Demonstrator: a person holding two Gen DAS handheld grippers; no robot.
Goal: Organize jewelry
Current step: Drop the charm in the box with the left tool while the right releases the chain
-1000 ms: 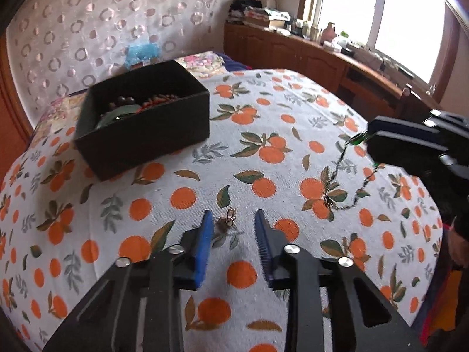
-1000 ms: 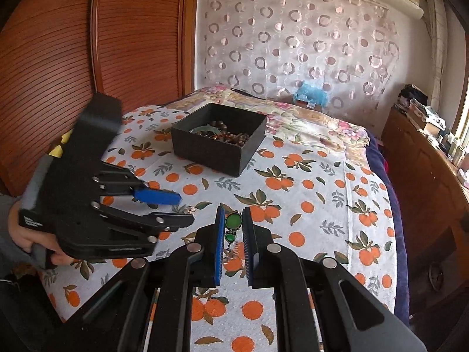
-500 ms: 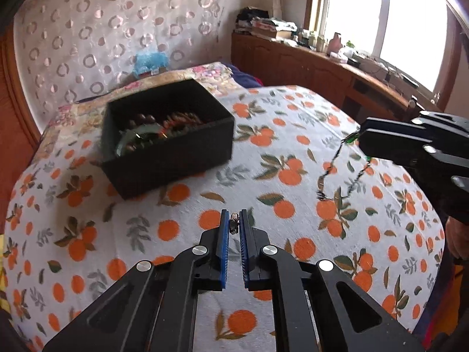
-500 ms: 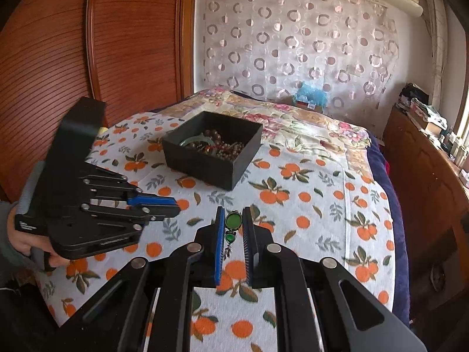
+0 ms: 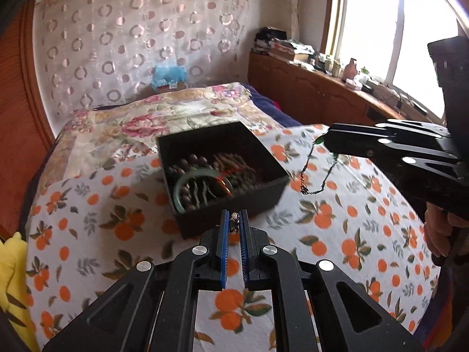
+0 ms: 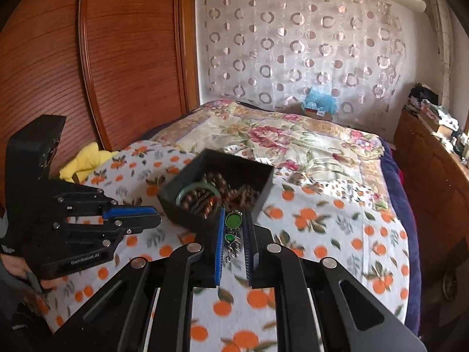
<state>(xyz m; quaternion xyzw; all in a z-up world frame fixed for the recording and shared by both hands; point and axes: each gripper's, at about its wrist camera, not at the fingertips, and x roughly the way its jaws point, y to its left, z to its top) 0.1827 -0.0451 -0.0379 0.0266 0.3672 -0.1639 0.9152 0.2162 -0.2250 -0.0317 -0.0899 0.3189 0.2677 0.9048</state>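
Note:
A black open box (image 5: 258,143) with beads and a green bangle (image 5: 192,179) inside sits on the orange-print cloth; it also shows in the right wrist view (image 6: 181,184). My left gripper (image 5: 234,223) is shut on a small metal earring (image 5: 234,225), just short of the box's near wall. My right gripper (image 6: 233,226) is shut on a green-stone necklace (image 6: 233,220), close to the box's near corner. In the left wrist view the necklace chain (image 5: 310,176) hangs from the right gripper (image 5: 326,139) to the right of the box.
The orange-print cloth (image 5: 337,234) covers the near part of a bed with a floral quilt (image 6: 293,140) behind. A yellow cloth (image 6: 85,158) lies at the left edge by the wooden wardrobe. A wooden cabinet (image 5: 307,91) stands along the window side.
My left gripper shut on the earring and lifted it off the cloth. Both grippers moved toward the black box with their pieces.

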